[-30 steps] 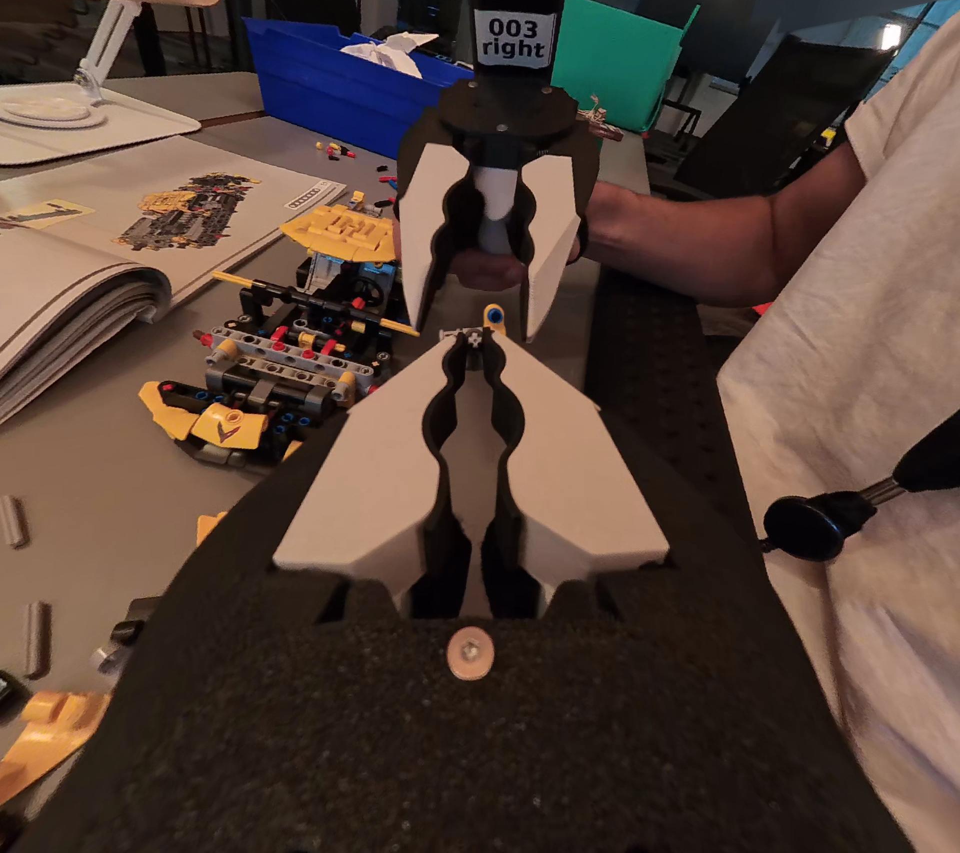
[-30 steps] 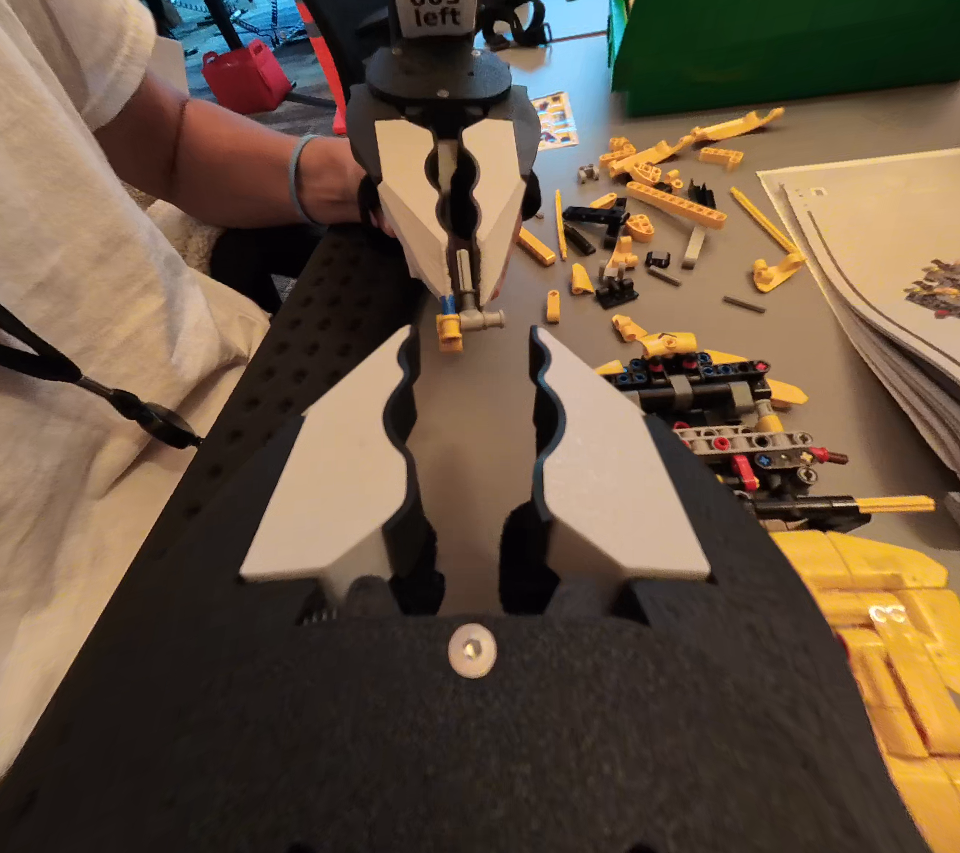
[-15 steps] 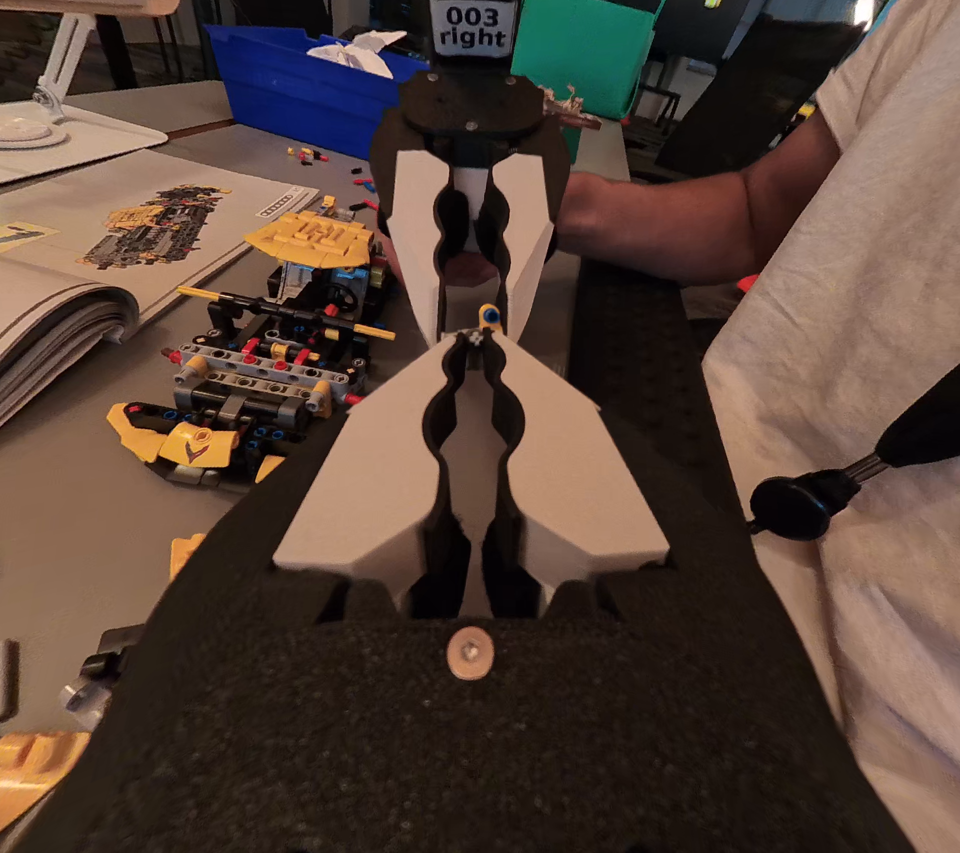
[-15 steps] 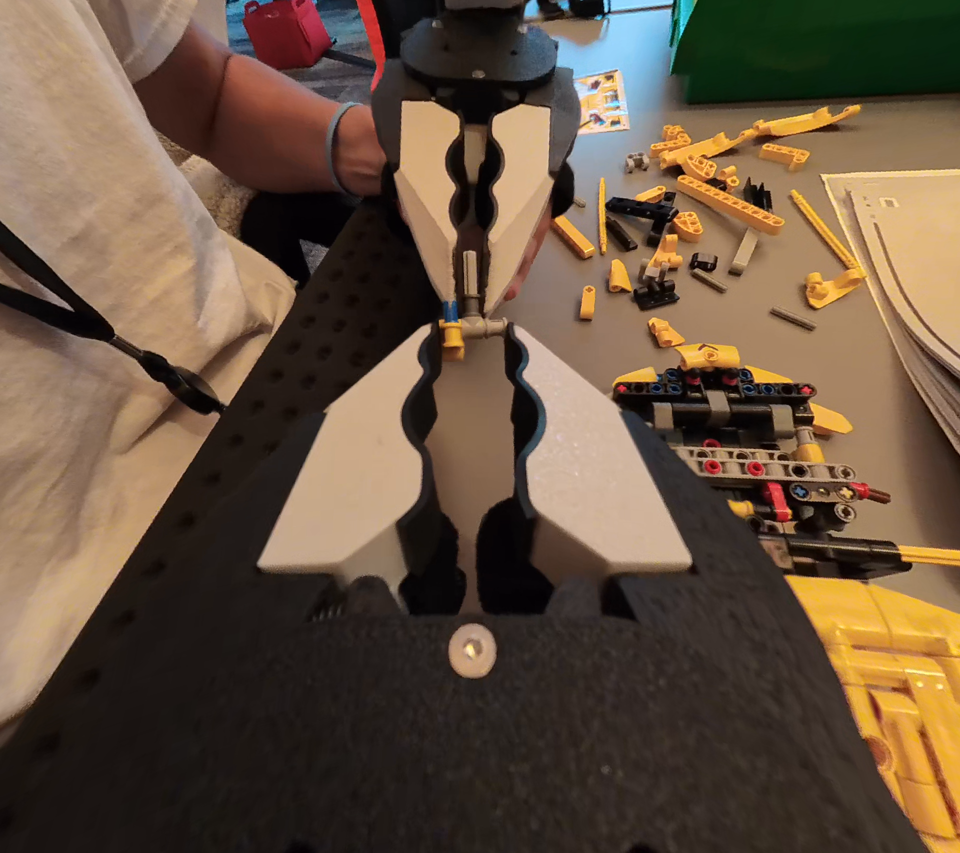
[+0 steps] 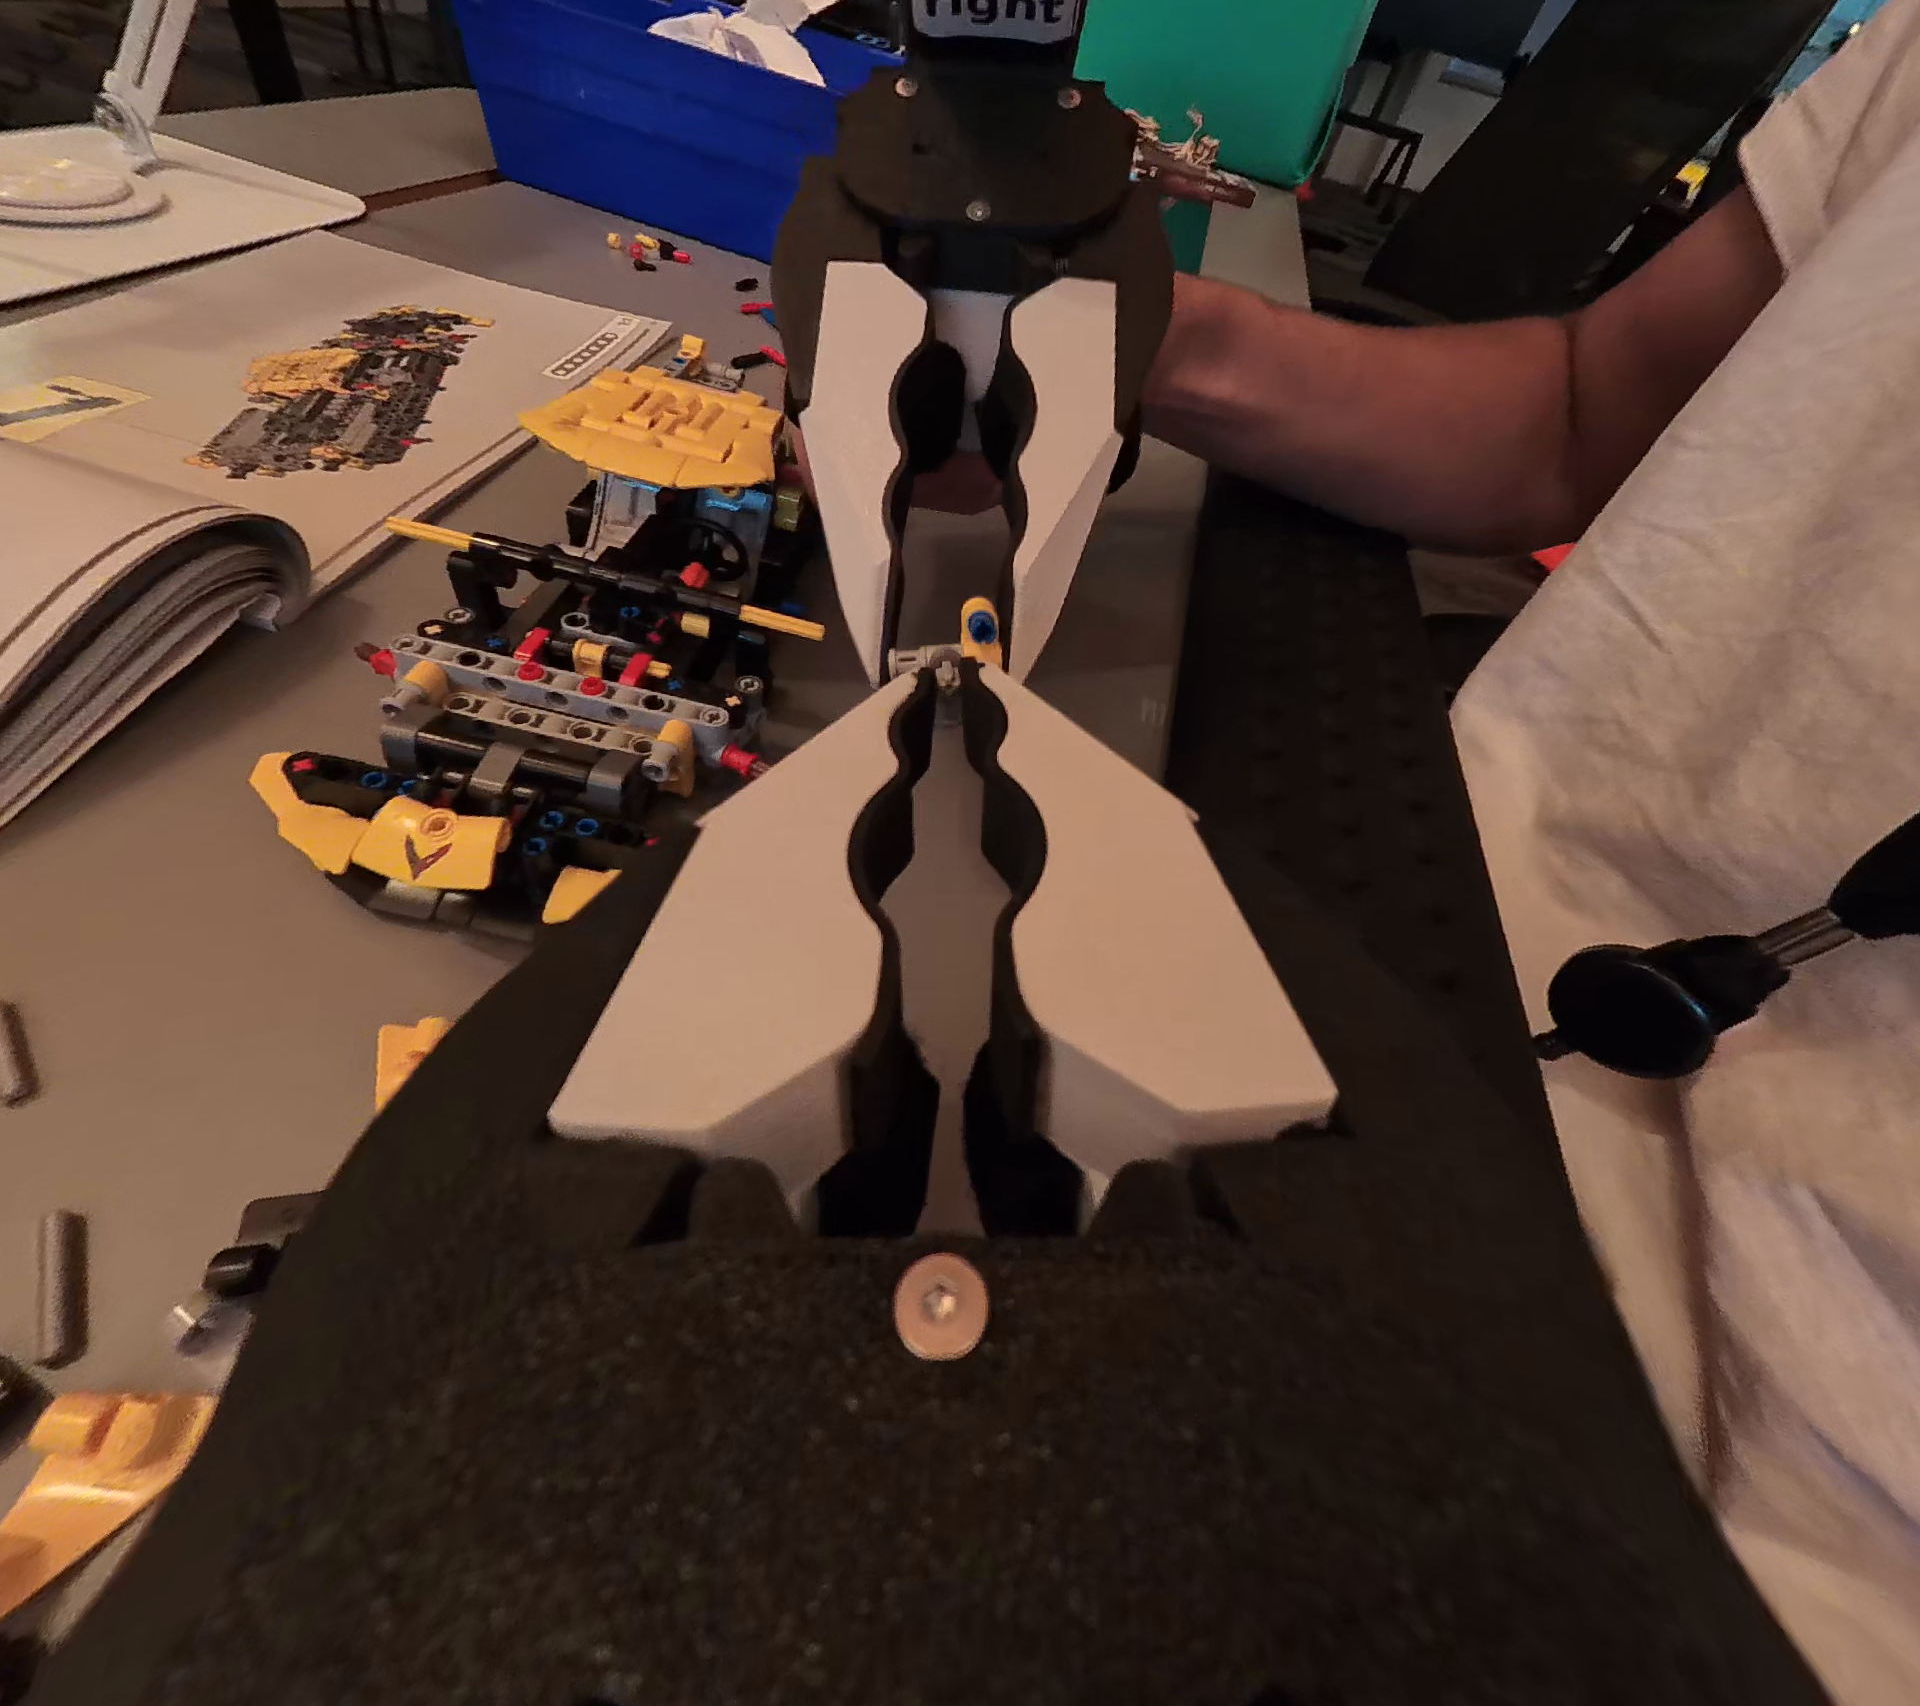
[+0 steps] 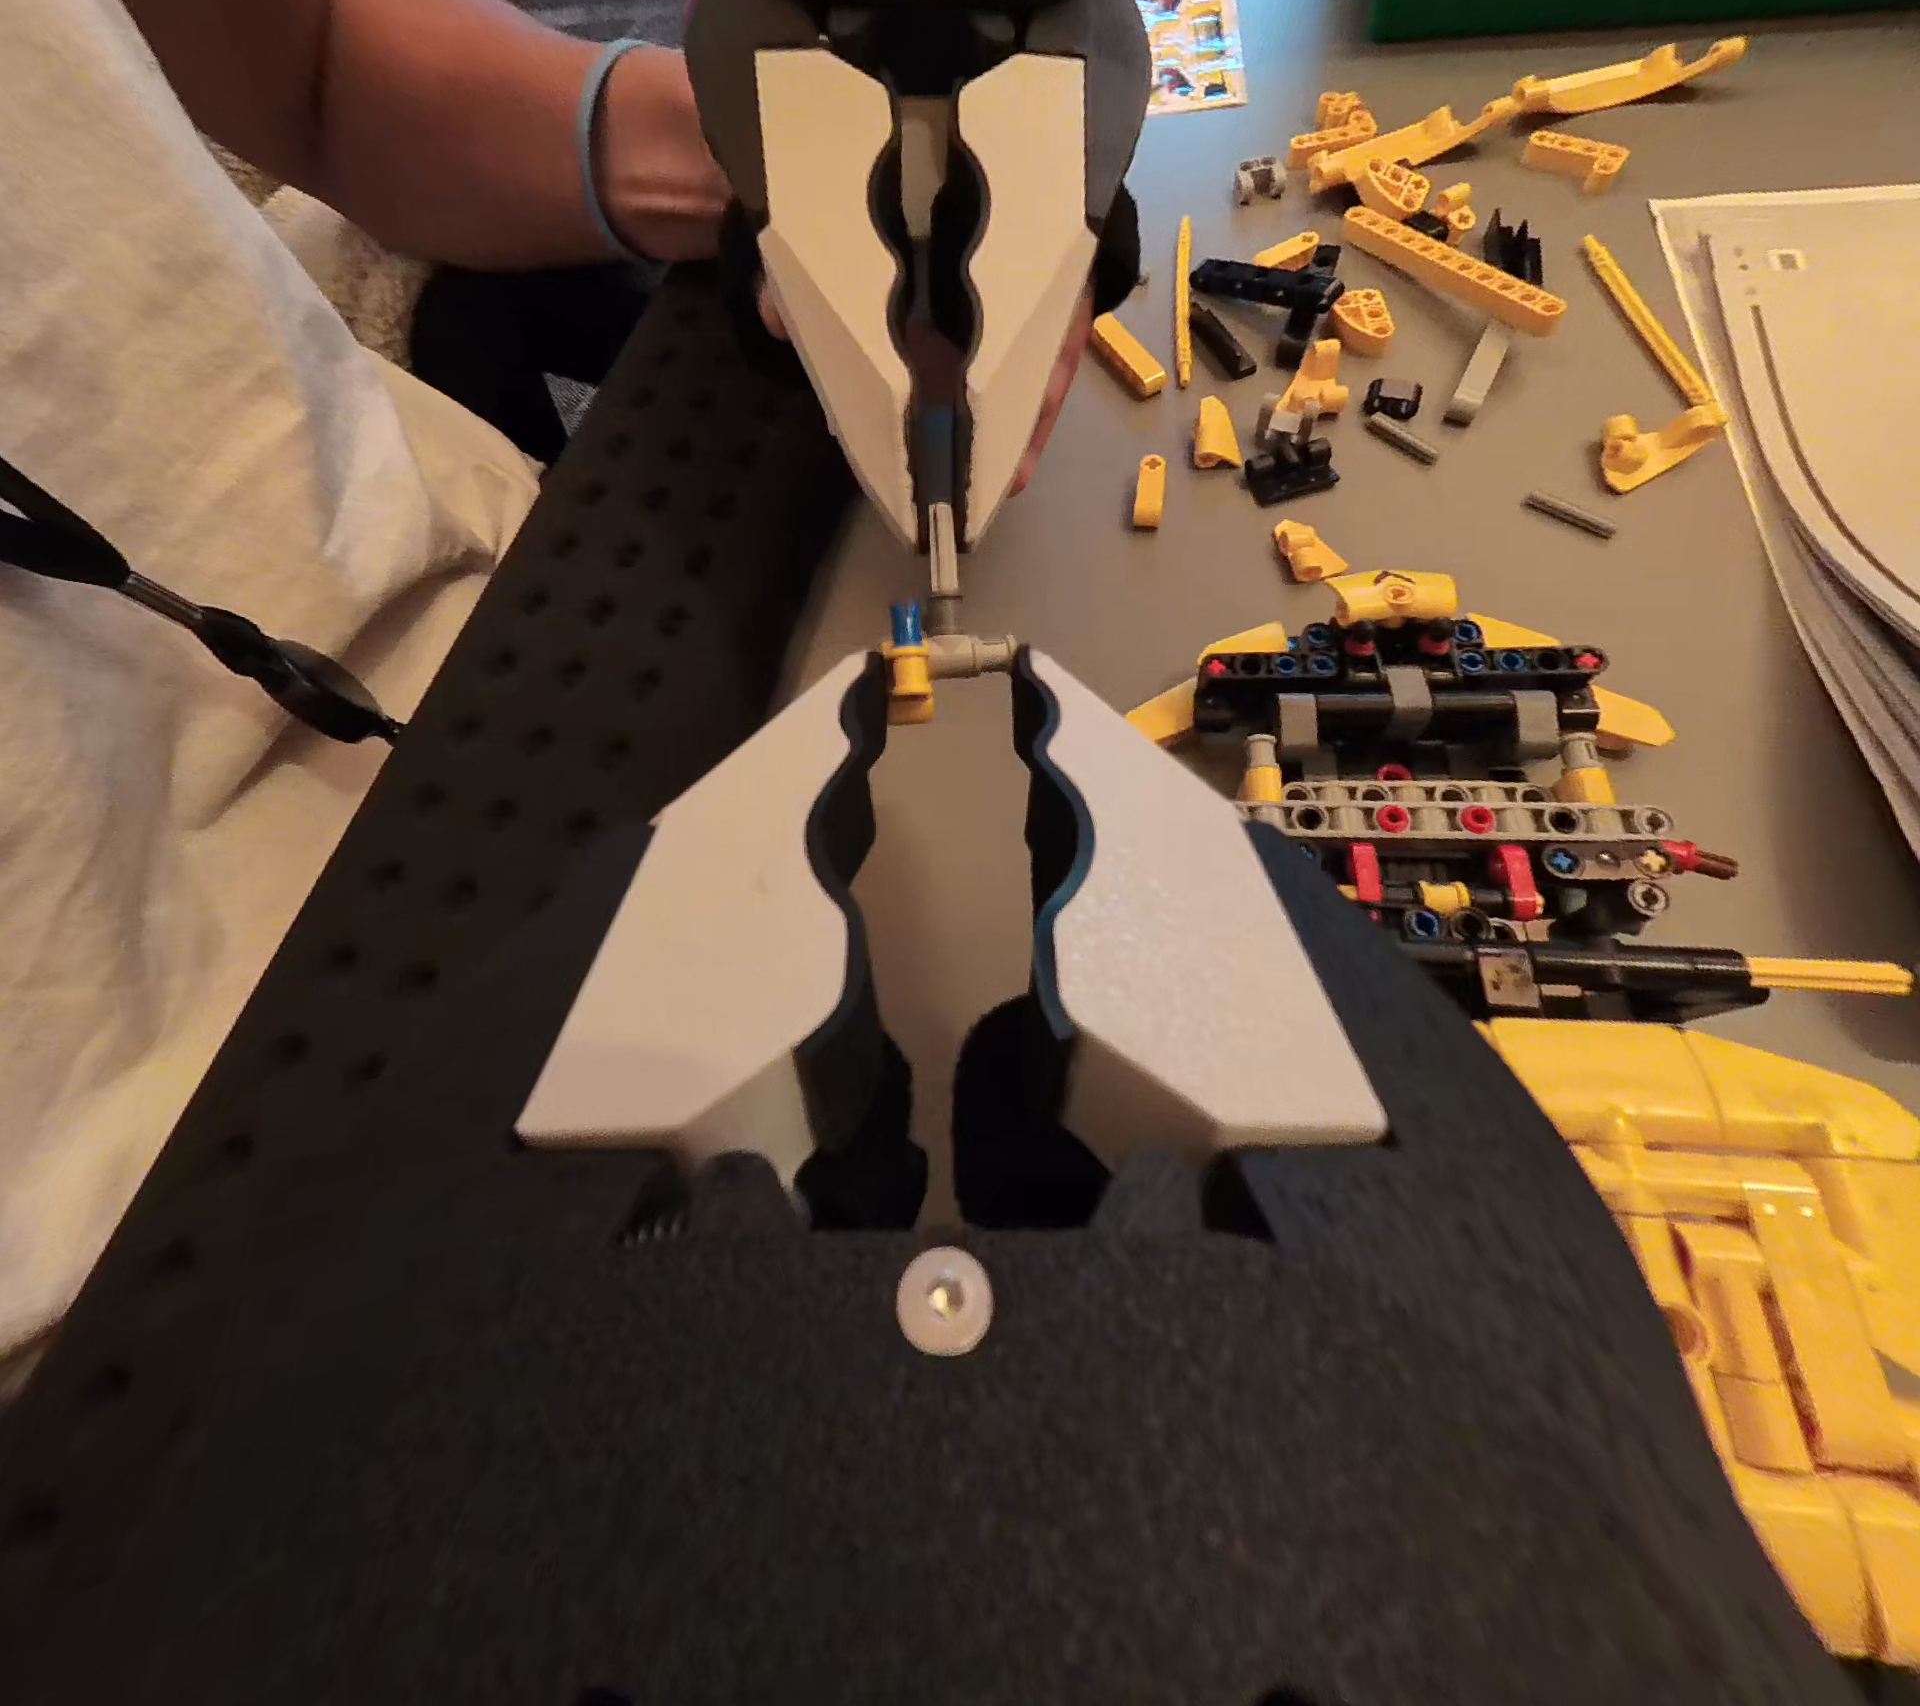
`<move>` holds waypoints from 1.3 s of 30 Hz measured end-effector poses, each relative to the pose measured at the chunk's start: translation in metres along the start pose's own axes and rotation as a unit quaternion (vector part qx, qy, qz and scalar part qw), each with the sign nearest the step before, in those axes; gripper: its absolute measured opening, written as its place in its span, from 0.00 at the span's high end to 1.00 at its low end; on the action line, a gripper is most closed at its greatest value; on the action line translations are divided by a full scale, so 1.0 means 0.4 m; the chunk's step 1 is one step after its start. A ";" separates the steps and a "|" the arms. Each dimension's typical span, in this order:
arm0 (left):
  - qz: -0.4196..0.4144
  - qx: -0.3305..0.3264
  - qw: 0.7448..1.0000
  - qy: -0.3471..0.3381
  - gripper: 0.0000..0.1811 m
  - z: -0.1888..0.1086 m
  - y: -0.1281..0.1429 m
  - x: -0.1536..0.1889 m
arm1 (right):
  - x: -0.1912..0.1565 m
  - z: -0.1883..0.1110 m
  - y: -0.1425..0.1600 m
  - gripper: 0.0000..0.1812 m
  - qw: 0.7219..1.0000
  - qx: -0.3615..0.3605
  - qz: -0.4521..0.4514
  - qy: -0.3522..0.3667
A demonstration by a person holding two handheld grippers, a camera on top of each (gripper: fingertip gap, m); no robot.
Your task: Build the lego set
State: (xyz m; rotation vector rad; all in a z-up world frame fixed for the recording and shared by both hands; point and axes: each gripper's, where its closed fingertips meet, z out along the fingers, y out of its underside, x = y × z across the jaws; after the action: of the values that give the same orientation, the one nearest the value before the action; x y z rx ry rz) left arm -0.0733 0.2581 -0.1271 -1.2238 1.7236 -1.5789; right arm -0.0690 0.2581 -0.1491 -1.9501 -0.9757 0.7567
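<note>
2 grippers | left gripper (image 5: 940,688) pinches 1 grey axle (image 6: 943,550) | right gripper (image 6: 948,669) clamps 1 grey-yellow connector piece (image 6: 940,657) | joint between jaws partly hidden

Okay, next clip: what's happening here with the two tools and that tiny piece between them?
A person is building a yellow and black lego car, which sits half-built on the grey table. The left tool is shut on the grey stem of a small part with a yellow and blue end. The right tool has closed its tips onto the crossbar of that same part, so both grip it in the air. Loose yellow pieces and an open instruction book lie nearby.
</note>
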 end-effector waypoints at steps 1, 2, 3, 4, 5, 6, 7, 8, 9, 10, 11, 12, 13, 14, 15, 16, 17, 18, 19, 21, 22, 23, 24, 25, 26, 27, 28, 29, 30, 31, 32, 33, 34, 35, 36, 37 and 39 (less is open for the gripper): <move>0.006 0.001 1.000 -0.001 0.98 0.002 0.000 0.001 | -0.002 -0.002 -0.001 0.87 1.000 0.001 0.002 -0.001; 0.008 0.002 1.000 -0.001 0.98 0.003 -0.001 0.003 | -0.004 -0.004 -0.003 0.87 1.000 0.006 0.006 -0.006; 0.007 -0.003 1.000 0.000 0.97 0.005 0.004 0.002 | -0.004 -0.006 -0.004 0.87 1.000 0.008 0.007 -0.006; 0.007 -0.010 1.000 -0.002 0.97 0.008 0.009 0.002 | -0.004 -0.006 0.000 0.87 1.000 0.003 0.006 -0.005; 0.012 -0.012 1.000 -0.002 0.99 0.009 0.009 0.003 | -0.003 -0.006 0.002 0.87 1.000 -0.001 0.004 -0.004; 0.019 -0.008 1.000 -0.005 0.99 0.010 0.006 0.004 | -0.004 -0.006 0.000 0.87 1.000 0.001 0.004 -0.004; 0.023 -0.006 1.000 -0.009 0.99 0.010 0.004 0.002 | -0.002 -0.007 -0.001 0.87 1.000 0.001 0.004 0.000; 0.022 -0.006 1.000 -0.010 0.99 0.010 0.003 0.001 | 0.001 -0.008 0.000 0.87 1.000 -0.002 0.000 0.006; 0.020 -0.002 1.000 -0.009 0.99 0.010 0.001 0.000 | 0.002 -0.008 -0.002 0.87 1.000 -0.002 -0.001 0.009; 0.017 0.003 1.000 -0.010 0.99 0.007 -0.005 -0.002 | 0.004 -0.008 -0.008 0.87 1.000 0.004 0.004 0.012; 0.010 0.011 1.000 -0.007 1.00 0.004 -0.011 -0.003 | 0.004 -0.009 -0.016 0.87 1.000 0.014 0.011 0.013; 0.001 0.021 1.000 0.000 1.00 0.000 -0.019 -0.001 | 0.003 -0.010 -0.021 0.87 1.000 0.020 0.017 0.011; -0.007 0.028 1.000 0.007 1.00 -0.002 -0.024 0.002 | 0.000 -0.010 -0.020 0.87 1.000 0.013 0.018 0.009; -0.012 0.028 1.000 0.008 1.00 -0.002 -0.023 0.001 | 0.001 -0.010 -0.016 0.87 1.000 0.004 0.012 0.013; -0.012 0.022 1.000 0.005 1.00 0.000 -0.019 -0.001 | 0.004 -0.010 -0.012 0.87 1.000 -0.004 0.007 0.018; -0.010 0.017 1.000 0.002 1.00 0.002 -0.015 -0.003 | 0.005 -0.009 -0.007 0.87 1.000 -0.009 0.009 0.019; -0.012 0.013 1.000 0.001 0.98 0.004 -0.012 -0.004 | 0.001 -0.008 -0.002 0.87 1.000 -0.013 0.015 0.012; -0.015 0.008 1.000 0.002 0.97 0.006 -0.008 -0.005 | 0.002 -0.006 0.003 0.87 1.000 -0.016 0.017 0.011; -0.018 0.004 1.000 0.001 0.95 0.008 -0.005 -0.007 | 0.002 -0.005 0.008 0.87 1.000 -0.019 0.018 0.010; -0.020 0.003 1.000 0.005 0.94 0.009 -0.004 -0.006 | 0.000 -0.003 0.010 0.87 1.000 -0.019 0.021 0.005; -0.018 0.005 1.000 0.008 0.94 0.010 -0.006 -0.002 | -0.001 -0.002 0.011 0.87 1.000 -0.022 0.021 0.004; -0.016 0.006 1.000 0.009 0.94 0.010 -0.007 0.000 | -0.003 0.000 0.015 0.87 0.999 -0.028 0.020 0.001; -0.014 0.003 1.000 0.009 0.95 0.011 -0.004 0.001 | -0.003 0.002 0.017 0.87 0.999 -0.029 0.020 0.001; -0.013 0.000 1.000 0.009 0.98 0.012 -0.001 0.002 | -0.006 0.005 0.020 0.87 0.999 -0.032 0.022 -0.003; -0.011 -0.002 1.000 0.010 0.98 0.013 0.000 0.004 | -0.008 0.007 0.021 0.87 0.999 -0.034 0.022 -0.004; -0.012 -0.004 1.000 0.009 0.98 0.013 0.003 0.002 | -0.006 0.006 0.022 0.87 0.999 -0.035 0.018 0.000; -0.013 -0.005 1.000 0.007 0.98 0.012 0.003 0.000 | -0.003 0.004 0.021 0.87 0.999 -0.033 0.017 0.005; -0.015 -0.003 1.000 0.007 0.98 0.011 0.002 -0.001 | -0.004 0.001 0.018 0.87 0.999 -0.028 0.023 0.000; -0.017 0.000 1.000 0.007 0.98 0.009 0.001 -0.002 | -0.003 -0.003 0.014 0.87 0.999 -0.022 0.028 -0.002; -0.019 0.000 1.000 0.008 0.98 0.009 0.001 -0.003 | -0.003 -0.005 0.012 0.87 0.999 -0.020 0.030 -0.003; -0.021 -0.001 1.000 0.009 0.98 0.010 0.002 -0.003 | -0.003 -0.005 0.013 0.87 0.999 -0.021 0.030 -0.004; -0.021 -0.001 1.000 0.010 0.98 0.010 0.001 -0.002 | -0.003 -0.005 0.014 0.87 0.999 -0.021 0.031 -0.004; -0.020 -0.001 1.000 0.013 0.98 0.010 0.000 0.000 | -0.006 -0.005 0.014 0.87 0.999 -0.020 0.032 -0.009; -0.021 -0.001 1.000 0.015 0.98 0.010 0.001 0.002 | -0.008 -0.005 0.014 0.87 0.999 -0.020 0.033 -0.011; -0.024 -0.004 1.000 0.016 0.98 0.011 0.004 0.001 | -0.006 -0.007 0.015 0.87 0.999 -0.019 0.034 -0.010; -0.026 -0.006 1.000 0.016 0.98 0.011 0.006 0.000 | -0.006 -0.008 0.015 0.87 0.999 -0.019 0.035 -0.010; -0.025 -0.008 1.000 0.015 0.98 0.012 0.008 0.000 | -0.006 -0.008 0.016 0.87 0.999 -0.020 0.037 -0.011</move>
State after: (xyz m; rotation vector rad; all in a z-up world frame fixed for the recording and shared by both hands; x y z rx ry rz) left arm -0.0702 0.2555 -0.1312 -1.2657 1.7410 -1.6220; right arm -0.0656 0.2525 -0.1529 -2.0261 -0.9426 0.8078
